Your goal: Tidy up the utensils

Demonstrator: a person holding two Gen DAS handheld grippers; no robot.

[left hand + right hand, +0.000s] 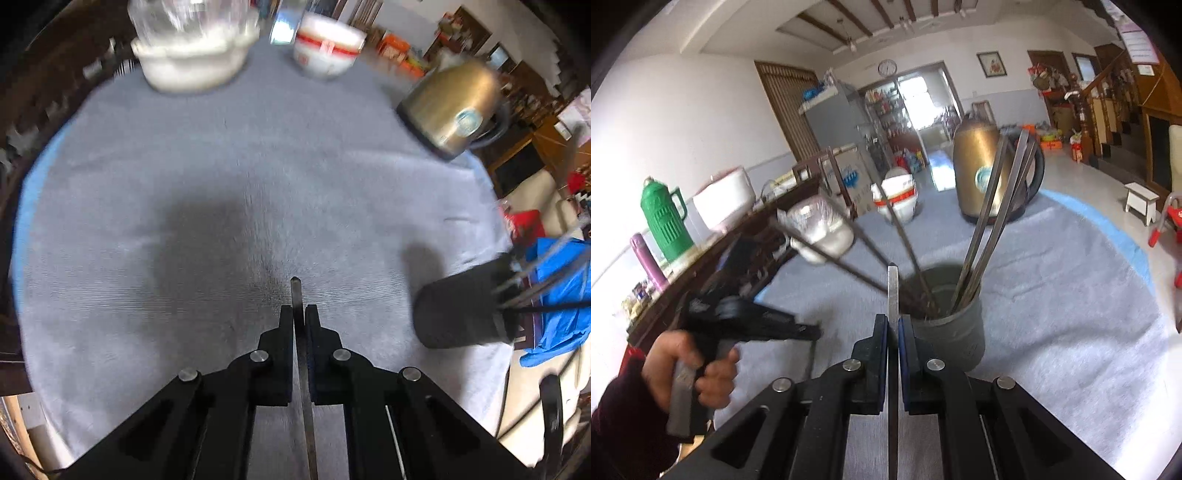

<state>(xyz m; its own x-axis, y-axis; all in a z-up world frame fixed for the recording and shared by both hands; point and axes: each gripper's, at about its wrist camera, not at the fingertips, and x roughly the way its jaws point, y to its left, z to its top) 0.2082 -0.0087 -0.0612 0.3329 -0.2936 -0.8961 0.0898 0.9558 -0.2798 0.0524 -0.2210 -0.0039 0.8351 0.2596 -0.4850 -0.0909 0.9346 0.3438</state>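
My left gripper (299, 314) is shut on a thin metal utensil (296, 291) whose tip sticks out past the fingertips, above the grey cloth. The dark utensil holder (461, 306) stands to its right with several metal utensils in it. In the right wrist view my right gripper (893, 321) is shut on a flat metal utensil (893, 291), just in front of the holder (951, 328), which holds several metal sticks (993, 221). The left gripper (768, 325) shows at the left, held in a hand.
A gold kettle (454, 107) stands at the far right of the cloth, a white bowl with red band (327, 46) and a white lidded pot (192, 51) at the far edge. A dark wooden cabinet (701, 266) with a green thermos (665, 221) runs along the left.
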